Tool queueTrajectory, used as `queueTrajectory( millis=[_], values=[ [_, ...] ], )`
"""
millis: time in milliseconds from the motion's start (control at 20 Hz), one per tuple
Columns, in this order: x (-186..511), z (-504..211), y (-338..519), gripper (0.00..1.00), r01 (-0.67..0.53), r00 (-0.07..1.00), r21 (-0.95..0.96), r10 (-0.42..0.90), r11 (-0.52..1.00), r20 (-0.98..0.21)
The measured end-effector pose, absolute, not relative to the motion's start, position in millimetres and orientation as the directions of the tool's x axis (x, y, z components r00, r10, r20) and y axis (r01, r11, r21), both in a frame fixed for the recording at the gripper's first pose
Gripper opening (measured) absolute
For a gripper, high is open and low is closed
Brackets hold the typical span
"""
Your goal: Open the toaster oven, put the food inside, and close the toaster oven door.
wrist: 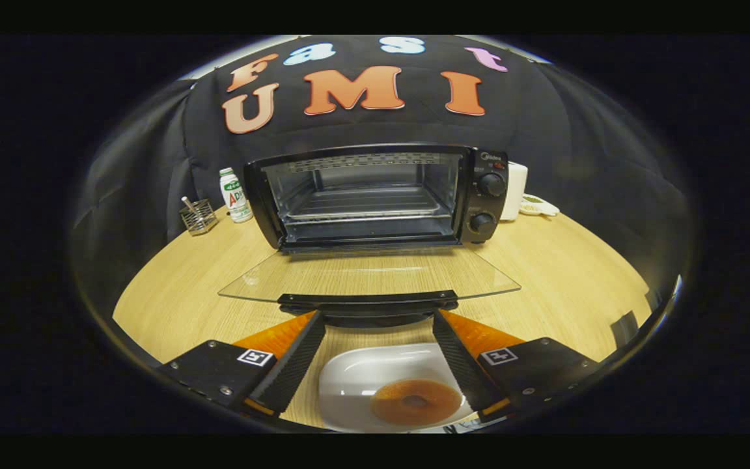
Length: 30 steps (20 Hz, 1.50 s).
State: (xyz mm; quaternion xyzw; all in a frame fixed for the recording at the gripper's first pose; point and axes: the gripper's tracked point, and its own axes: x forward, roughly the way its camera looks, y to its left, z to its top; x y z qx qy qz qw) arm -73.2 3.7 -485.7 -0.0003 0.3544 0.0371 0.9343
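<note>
Nearest of all, down between the fingers: a doughnut (pixel 415 402), brown and glazed, lying in a white dish (pixel 365 378) on the wooden table (pixel 570 273). Gripper (pixel 379 320) spread wide, jaws well apart, clamping nothing, hanging above the dish with the doughnut low in the gap. Right finger (pixel 459 361) overlapping the dish's right side as seen from here; whether touching, cannot tell.

Just ahead of the fingertips: the handle (pixel 368 301) of the toaster oven door, dark and curved, close to both tips. Door (pixel 368 275) dropped fully open, glass pane lying flat above the tabletop, wood grain visible through it.

Beyond the door: the toaster oven (pixel 375 195) itself, black, cavity gaping, wire rack (pixel 365 205) inside and bare. Two round knobs (pixel 491 184) stacked on the control panel to the right of the cavity.

Further out, left of the oven: a small white bottle (pixel 235 195) with a green cap, standing upright just beside the oven's side. Left again, a little wire basket (pixel 198 216) with something thin sticking up from it. Right of the oven: a white container (pixel 515 190) tucked close behind the panel, and next to it a small white plate (pixel 539 206) holding something greenish, too small to make out.
</note>
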Motion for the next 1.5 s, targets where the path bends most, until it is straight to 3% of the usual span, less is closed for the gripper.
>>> queueTrajectory(
  millis=[250,750,1400,1500],
  values=[
    [-79.0,-505.6,2.8,1.00,-0.081,0.715,0.009,0.065,0.997,-0.696],
    [-136.9,-453.9,-17.3,1.00,-0.083,0.745,0.008,0.067,0.997,-0.664],
    [-183.7,-507.4,-30.6,1.00,-0.041,0.642,-0.005,0.022,0.999,-0.767],
    [-181.9,-510.6,-32.9,0.95,-0.046,0.633,-0.028,0.007,0.999,-0.774]
  ],
)
